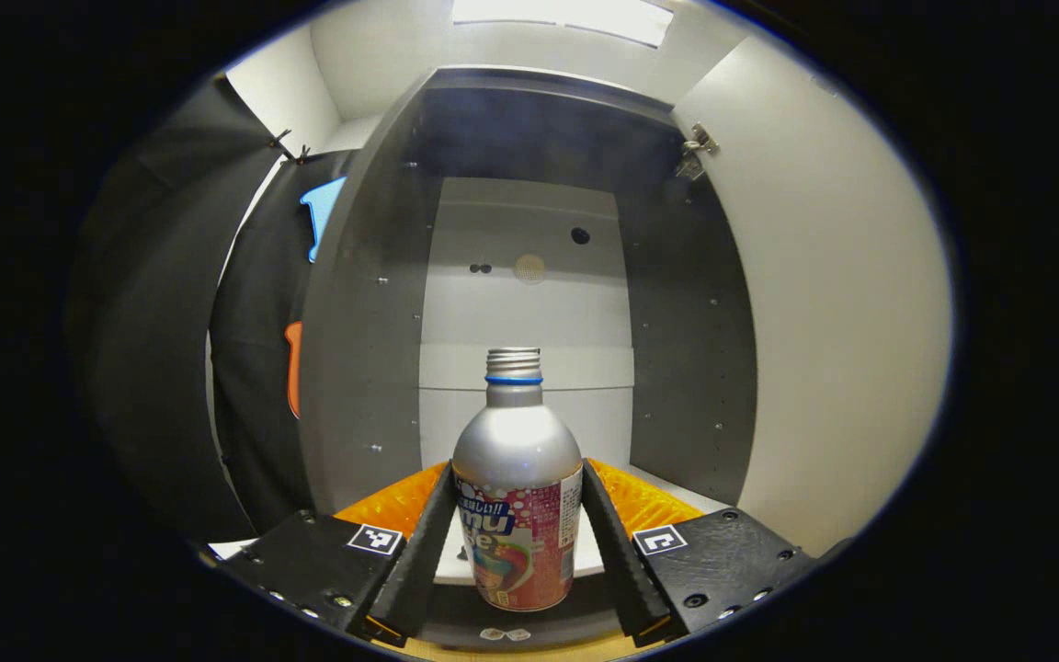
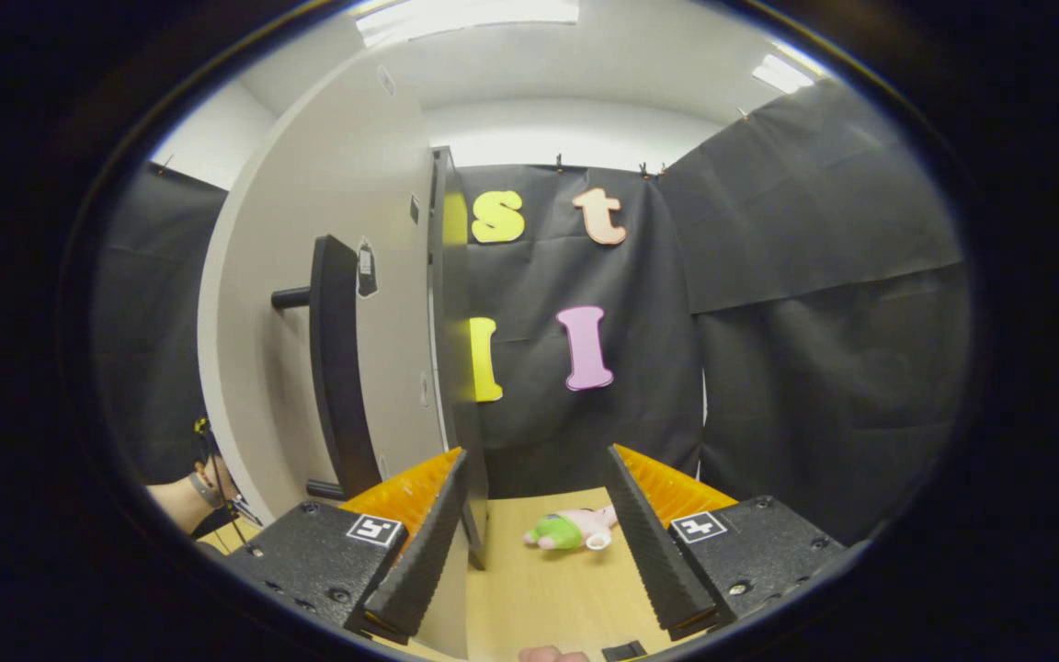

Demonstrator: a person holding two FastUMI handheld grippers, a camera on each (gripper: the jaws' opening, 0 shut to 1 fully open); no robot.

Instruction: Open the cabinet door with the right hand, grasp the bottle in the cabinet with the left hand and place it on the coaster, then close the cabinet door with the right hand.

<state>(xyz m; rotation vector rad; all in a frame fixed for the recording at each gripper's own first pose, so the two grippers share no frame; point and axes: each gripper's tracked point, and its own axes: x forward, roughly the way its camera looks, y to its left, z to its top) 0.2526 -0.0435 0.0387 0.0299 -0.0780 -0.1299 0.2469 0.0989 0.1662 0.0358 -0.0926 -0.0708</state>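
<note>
Ceiling lights (image 2: 465,9) are shining brightly overhead; the cabinet (image 1: 529,138) interior is lying in shadow, and edges are bending, though focus is sharp.

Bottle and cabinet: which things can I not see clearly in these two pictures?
- Bottle, left gripper view: its sides are covered by the left gripper fingers, so pressing contact is unclear.
- Cabinet floor, left gripper view: hidden behind bottle and fingers.
- Toy, right gripper view: too small to identify, partly behind a right gripper finger.
- Door, right gripper view: its bottom edge is hidden behind a finger.
</note>
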